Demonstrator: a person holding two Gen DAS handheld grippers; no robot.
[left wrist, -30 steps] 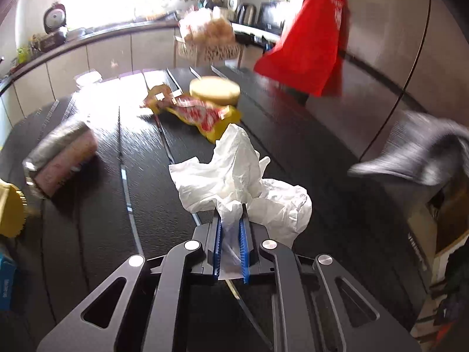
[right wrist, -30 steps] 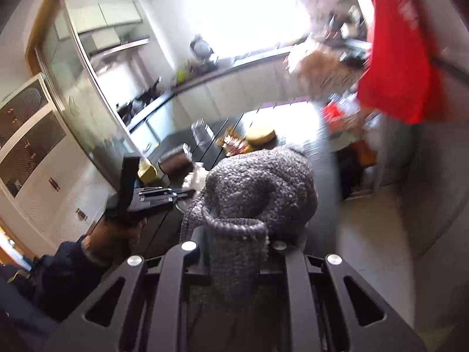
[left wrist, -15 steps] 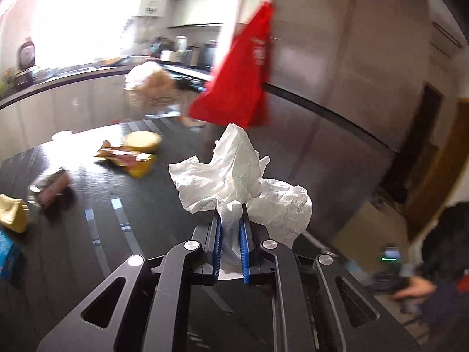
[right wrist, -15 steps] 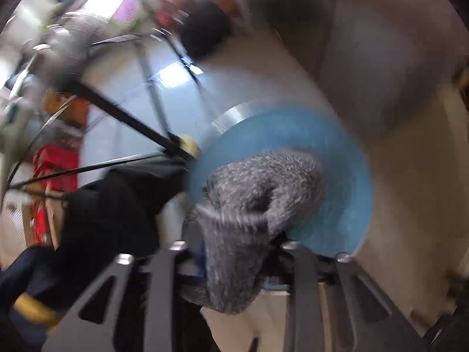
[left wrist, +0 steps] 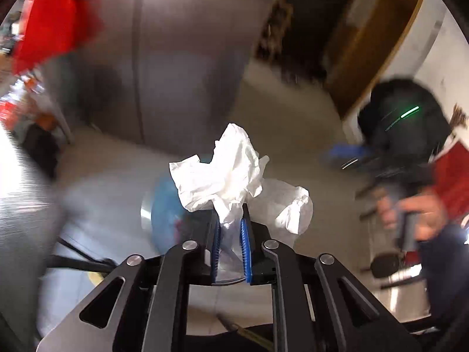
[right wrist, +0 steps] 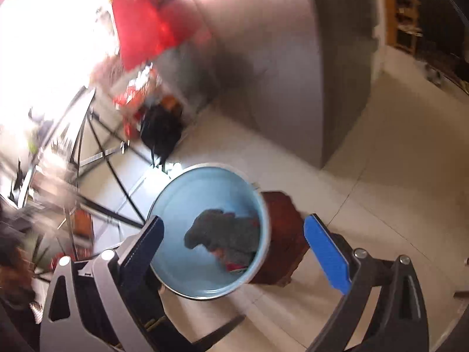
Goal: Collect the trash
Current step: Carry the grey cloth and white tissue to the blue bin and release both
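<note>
The right hand-held gripper [right wrist: 234, 252] hangs over the blue bin [right wrist: 176, 196], jaws just swung wide apart with nothing between them, and the grey knit rag [right wrist: 222, 233] lies down inside. Only this view shows the bin clearly. The left wrist view shows the left hand-held gripper [left wrist: 230, 234] clamped on the white crumpled tissue [left wrist: 222, 176], the bin a blur behind it. A second ago that tissue hung over the dark surface.

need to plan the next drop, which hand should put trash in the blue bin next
Left. The left gripper is shut on the crumpled white tissue, with the blue bin just beyond. The right gripper is open and empty; its grey sock already lies in the bin.
</note>
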